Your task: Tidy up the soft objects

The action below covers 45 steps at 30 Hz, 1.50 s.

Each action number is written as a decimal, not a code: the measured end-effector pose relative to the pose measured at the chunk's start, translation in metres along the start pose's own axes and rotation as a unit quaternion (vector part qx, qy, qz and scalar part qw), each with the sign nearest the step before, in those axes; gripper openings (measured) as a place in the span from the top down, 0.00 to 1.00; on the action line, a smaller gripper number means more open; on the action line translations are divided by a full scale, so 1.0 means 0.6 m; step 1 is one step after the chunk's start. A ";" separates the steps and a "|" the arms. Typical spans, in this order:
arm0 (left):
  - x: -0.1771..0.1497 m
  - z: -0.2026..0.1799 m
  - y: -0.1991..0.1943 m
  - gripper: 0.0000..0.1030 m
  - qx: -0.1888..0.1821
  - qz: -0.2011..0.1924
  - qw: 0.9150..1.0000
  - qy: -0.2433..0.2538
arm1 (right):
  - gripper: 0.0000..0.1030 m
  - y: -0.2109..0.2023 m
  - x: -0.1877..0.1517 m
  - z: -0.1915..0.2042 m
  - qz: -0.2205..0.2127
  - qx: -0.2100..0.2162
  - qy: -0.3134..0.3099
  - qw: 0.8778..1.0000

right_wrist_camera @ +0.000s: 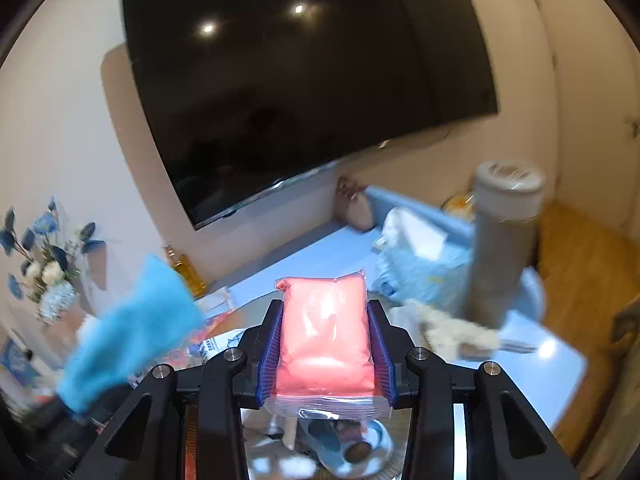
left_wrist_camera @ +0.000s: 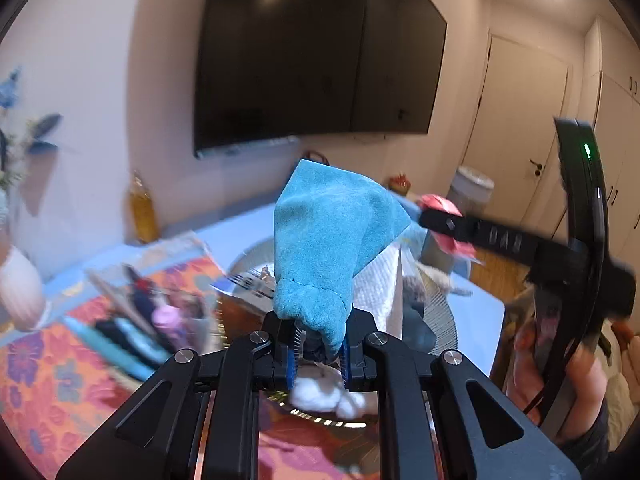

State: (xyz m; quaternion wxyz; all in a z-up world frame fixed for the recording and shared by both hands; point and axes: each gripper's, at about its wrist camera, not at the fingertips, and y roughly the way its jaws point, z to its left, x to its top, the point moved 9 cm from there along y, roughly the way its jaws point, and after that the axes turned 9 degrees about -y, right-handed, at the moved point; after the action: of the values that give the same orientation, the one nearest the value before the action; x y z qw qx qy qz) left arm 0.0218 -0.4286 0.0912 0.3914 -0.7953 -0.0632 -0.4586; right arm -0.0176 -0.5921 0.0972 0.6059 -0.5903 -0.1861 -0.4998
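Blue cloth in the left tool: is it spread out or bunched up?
Bunched up. The left tool is shut on one gathered end of the blue cloth, and the rest stands above it in loose folds, not spread flat.

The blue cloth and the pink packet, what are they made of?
The blue cloth looks like soft fleecy fabric: fuzzy, matte, with a stitched hem, and it bunches where the left gripper pinches it. The pink packet looks like a clear, shiny plastic bag with pink stuff inside, maybe powder or dough; the right gripper holds it between its jaws.
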 end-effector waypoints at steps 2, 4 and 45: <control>-0.009 -0.004 0.023 0.88 -0.008 0.019 1.000 -0.005 | 0.62 0.023 -0.004 -0.019 0.022 0.018 0.022 0.999; -0.015 -0.004 0.042 0.87 -0.011 0.032 0.999 -0.010 | 0.62 0.038 -0.007 -0.033 0.034 0.013 0.032 0.999; -0.183 0.416 -0.519 0.01 0.171 -0.160 0.958 -0.165 | 0.00 -0.110 -0.319 0.610 0.060 0.175 -0.309 0.933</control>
State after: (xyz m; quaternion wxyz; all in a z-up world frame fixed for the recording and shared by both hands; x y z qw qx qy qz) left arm -0.0143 -0.0170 0.1134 0.4275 -0.7604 -0.3308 -0.3601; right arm -0.0214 -0.1753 0.0617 0.6409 -0.6106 -0.4127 -0.2147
